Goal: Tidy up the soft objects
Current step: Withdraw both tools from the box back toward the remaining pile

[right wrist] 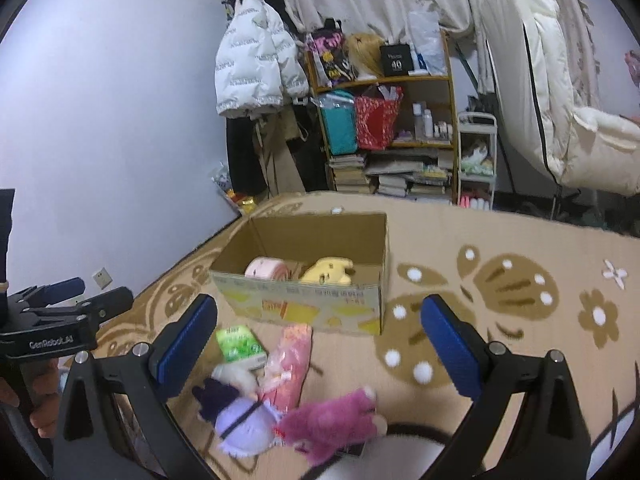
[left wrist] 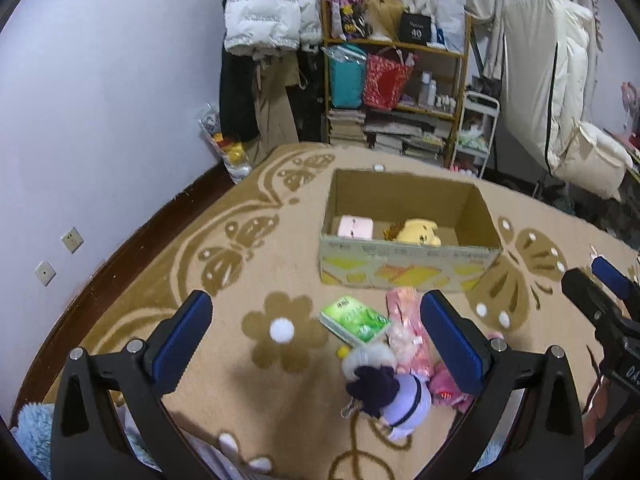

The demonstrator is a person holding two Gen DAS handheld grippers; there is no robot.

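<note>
Since both my left gripper (left wrist: 316, 340) and right gripper (right wrist: 318, 340) hang spread and empty, I'd pinch the light, squashy purple plush doll (right wrist: 244, 424), lower centre of frame, round its plump body.

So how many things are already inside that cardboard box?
2 that I can see: a pink roll at the box's left end and a yellow plush toy beside it, near the middle. The front wall could hide something lower down.
</note>
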